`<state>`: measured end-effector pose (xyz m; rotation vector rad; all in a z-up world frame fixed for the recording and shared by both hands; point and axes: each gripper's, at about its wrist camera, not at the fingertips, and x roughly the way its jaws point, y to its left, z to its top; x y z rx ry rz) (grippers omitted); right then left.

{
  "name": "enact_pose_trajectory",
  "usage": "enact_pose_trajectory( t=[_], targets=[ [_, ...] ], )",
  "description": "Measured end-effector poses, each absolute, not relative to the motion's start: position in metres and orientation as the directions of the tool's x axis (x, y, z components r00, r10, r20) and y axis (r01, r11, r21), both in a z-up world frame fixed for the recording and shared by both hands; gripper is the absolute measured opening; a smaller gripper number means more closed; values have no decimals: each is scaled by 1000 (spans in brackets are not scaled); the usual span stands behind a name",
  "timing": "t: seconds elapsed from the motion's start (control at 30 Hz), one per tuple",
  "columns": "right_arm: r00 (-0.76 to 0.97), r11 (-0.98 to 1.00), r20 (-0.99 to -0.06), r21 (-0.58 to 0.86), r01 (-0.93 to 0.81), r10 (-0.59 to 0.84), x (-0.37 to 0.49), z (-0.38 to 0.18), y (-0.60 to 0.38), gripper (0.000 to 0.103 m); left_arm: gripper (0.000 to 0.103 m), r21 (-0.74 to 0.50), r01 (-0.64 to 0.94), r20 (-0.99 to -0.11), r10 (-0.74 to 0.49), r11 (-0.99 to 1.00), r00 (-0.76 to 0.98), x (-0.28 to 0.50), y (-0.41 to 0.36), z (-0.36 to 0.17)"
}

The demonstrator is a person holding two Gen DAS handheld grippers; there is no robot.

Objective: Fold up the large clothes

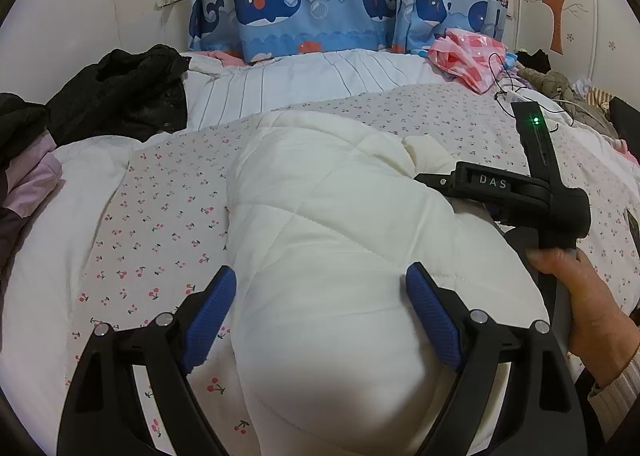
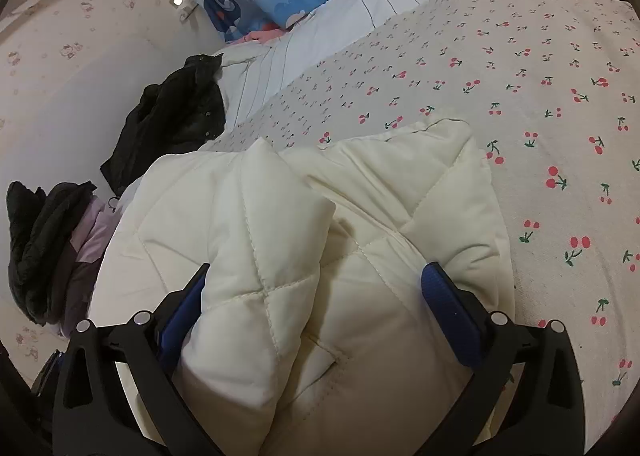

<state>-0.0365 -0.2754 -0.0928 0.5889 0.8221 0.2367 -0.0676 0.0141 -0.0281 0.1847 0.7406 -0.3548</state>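
Note:
A cream quilted jacket [image 1: 340, 216] lies bunched on the cherry-print bedsheet [image 1: 160, 216]. My left gripper [image 1: 320, 270] stands open over its near bulge, one blue pad [image 1: 212, 312] at the jacket's left edge and the other at its right side. In the same view my right gripper [image 1: 424, 178] rests on the jacket's far right part, a person's hand [image 1: 580, 296] on its handle. In the right wrist view the right gripper [image 2: 318, 267] is open wide, and a thick fold of the jacket [image 2: 256, 240] lies between its fingers, hiding part of the left pad [image 2: 180, 316].
Dark clothes [image 1: 132, 88] and a lilac garment [image 1: 32, 180] are piled at the bed's left side by the wall. A whale-print curtain [image 1: 320, 4] hangs behind the bed. A pink checked cloth [image 1: 468, 52] and cables [image 1: 508, 84] lie far right.

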Motion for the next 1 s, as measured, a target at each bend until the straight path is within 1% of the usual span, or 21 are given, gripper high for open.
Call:
enact_pose_trajectory(
  t=[0.1, 0.17, 0.23, 0.3, 0.33, 0.37, 0.4, 0.43, 0.47, 0.53, 0.57, 0.6, 0.67, 0.7, 0.73, 0.77, 0.8, 0.83, 0.87, 0.93, 1.0],
  targets=[
    [661, 831, -633, 555, 26, 402, -37, -87, -274, 97, 83, 36, 379, -689, -252, 925, 679, -66, 12, -29],
    [680, 885, -663, 463, 42, 314, -46, -66, -267, 97, 83, 37, 375, -691, -248, 926, 679, -66, 12, -30],
    [738, 933, -638, 358, 33, 219, -68, -35, -256, 97, 83, 28, 364, -693, -244, 931, 678, -65, 14, -31],
    [773, 956, -603, 294, -11, 195, -103, -4, -242, 97, 84, 7, 353, -697, -249, 935, 673, -63, 19, -33],
    [776, 965, -604, 263, -20, 181, -118, 2, -236, 97, 84, -6, 351, -700, -255, 936, 667, -62, 21, -33],
    [766, 975, -625, 221, -10, 149, -127, 1, -230, 97, 84, -22, 348, -703, -262, 937, 661, -61, 22, -34],
    [719, 991, -691, 132, 22, 76, -133, -10, -221, 97, 84, -29, 347, -705, -266, 937, 658, -60, 23, -34],
    [674, 996, -738, 80, 32, 38, -133, -22, -215, 97, 84, -34, 347, -706, -268, 937, 655, -60, 24, -34],
    [616, 998, -787, 60, 30, 29, -132, -45, -214, 97, 84, -39, 350, -709, -272, 936, 650, -59, 24, -34],
    [587, 981, -802, 180, 66, 108, -132, -67, -232, 97, 84, -80, 379, -719, -317, 922, 618, -59, 26, -32],
    [564, 968, -815, 232, 99, 138, -131, -67, -241, 97, 84, -106, 370, -700, -334, 923, 632, -60, 33, -26],
    [569, 961, -811, 246, 125, 134, -135, -61, -247, 97, 84, -125, 356, -686, -340, 926, 644, -60, 39, -22],
    [622, 972, -781, 185, 144, 56, -144, -45, -247, 97, 84, -183, 289, -663, -335, 940, 669, -54, 62, -18],
    [622, 973, -783, 160, 169, 20, -144, -44, -248, 97, 84, -205, 253, -675, -324, 945, 663, -47, 70, -22],
    [610, 969, -792, 165, 185, 18, -142, -49, -250, 97, 86, -248, 227, -710, -336, 942, 619, -36, 76, -34],
    [575, 961, -818, 185, 207, 33, -134, -65, -252, 97, 88, -316, 225, -736, -388, 922, 554, -27, 78, -50],
    [540, 949, -838, 230, 216, 80, -126, -82, -253, 97, 89, -376, 225, -733, -437, 899, 521, -23, 78, -59],
    [527, 902, -830, 354, 246, 182, -119, -104, -260, 97, 89, -450, 227, -721, -501, 864, 479, -21, 77, -67],
    [552, 885, -807, 395, 246, 207, -118, -110, -261, 97, 89, -450, 244, -718, -511, 859, 473, -23, 73, -67],
    [581, 876, -776, 434, 211, 244, -113, -109, -253, 97, 89, -385, 281, -716, -477, 879, 509, -32, 67, -56],
    [582, 858, -754, 483, 174, 306, -99, -107, -235, 95, 89, -387, 273, -702, -473, 881, 532, -36, 73, -48]
  ],
)
